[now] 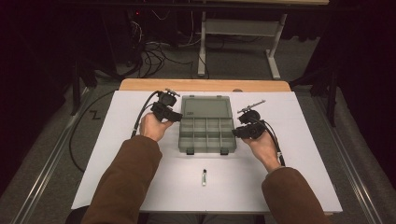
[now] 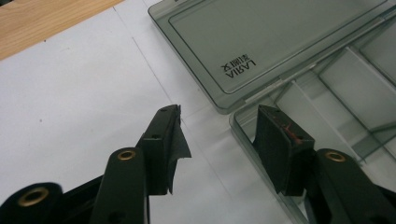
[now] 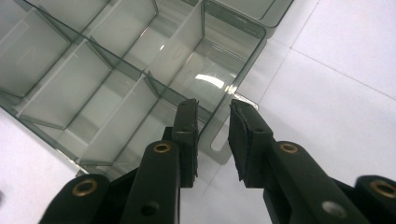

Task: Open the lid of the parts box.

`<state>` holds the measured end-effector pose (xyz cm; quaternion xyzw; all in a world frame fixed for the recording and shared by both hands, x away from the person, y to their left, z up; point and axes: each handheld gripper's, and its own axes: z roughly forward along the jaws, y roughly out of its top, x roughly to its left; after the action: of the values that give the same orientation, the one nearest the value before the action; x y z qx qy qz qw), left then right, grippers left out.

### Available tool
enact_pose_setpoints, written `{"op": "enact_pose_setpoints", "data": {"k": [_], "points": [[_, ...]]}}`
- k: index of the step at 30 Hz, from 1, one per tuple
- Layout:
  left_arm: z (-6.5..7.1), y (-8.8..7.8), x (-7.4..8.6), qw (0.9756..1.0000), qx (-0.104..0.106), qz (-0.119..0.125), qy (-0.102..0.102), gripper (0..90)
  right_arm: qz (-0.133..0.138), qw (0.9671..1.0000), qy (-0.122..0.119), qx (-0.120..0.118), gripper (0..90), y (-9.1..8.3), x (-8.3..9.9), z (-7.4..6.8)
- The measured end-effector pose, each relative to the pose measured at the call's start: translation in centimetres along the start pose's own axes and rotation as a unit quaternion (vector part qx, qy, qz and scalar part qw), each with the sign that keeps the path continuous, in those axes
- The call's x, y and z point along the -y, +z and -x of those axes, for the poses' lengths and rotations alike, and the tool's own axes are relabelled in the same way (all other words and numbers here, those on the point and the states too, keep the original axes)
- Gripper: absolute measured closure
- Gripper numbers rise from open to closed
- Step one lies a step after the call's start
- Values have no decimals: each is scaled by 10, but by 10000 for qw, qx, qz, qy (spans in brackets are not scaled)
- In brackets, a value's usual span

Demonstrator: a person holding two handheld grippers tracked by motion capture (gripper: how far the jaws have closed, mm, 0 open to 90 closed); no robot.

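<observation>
Organizer box [image 1: 207, 130], grey see-through plastic, sits mid-table on the white sheet [image 1: 299, 186], lid [image 1: 206, 107] flipped open and lying flat on the far side. Nearest the person: 2 brown sleeves [image 1: 126, 182] coming in from the bottom edge, and a small tube-like item [image 1: 204, 177] lying alone on the sheet, well apart from the box; too small to tell what it is. Next out, right gripper [image 1: 239, 132] at the box's right side near the front. In the right gripper view its jaws stand narrowly apart around the box's corner wall, 1 jaw over a compartment, 1 outside by the latch tab [image 3: 223, 140]; can't tell if the pads press the wall. Left gripper [image 1: 175, 116] farther out, at the box's left edge by the hinge. In the left gripper view its jaws stand wide, nothing between them but bare sheet, right jaw over the corner compartment, loose pad lining curling off the left jaw. Lid shows a printed logo [image 2: 239, 65]. Beyond the sheet, wooden table edge [image 1: 205, 85], then floor cables [image 1: 154, 58] and a white table frame [image 1: 240, 37].
</observation>
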<state>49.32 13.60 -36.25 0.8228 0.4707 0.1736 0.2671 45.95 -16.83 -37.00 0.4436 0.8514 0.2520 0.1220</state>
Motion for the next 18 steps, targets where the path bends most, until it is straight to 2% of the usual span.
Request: {"op": "enact_pose_setpoints", "data": {"k": [9, 18], "points": [[0, -10, 10, 9999, 104, -12, 16, 463, 114, 9999, -19, -76, 731, -9, 3, 2], [-8, -21, 24, 9998, 193, -9, -44, 444, 232, 9996, -64, -155, 727, -17, 9, 6]]}}
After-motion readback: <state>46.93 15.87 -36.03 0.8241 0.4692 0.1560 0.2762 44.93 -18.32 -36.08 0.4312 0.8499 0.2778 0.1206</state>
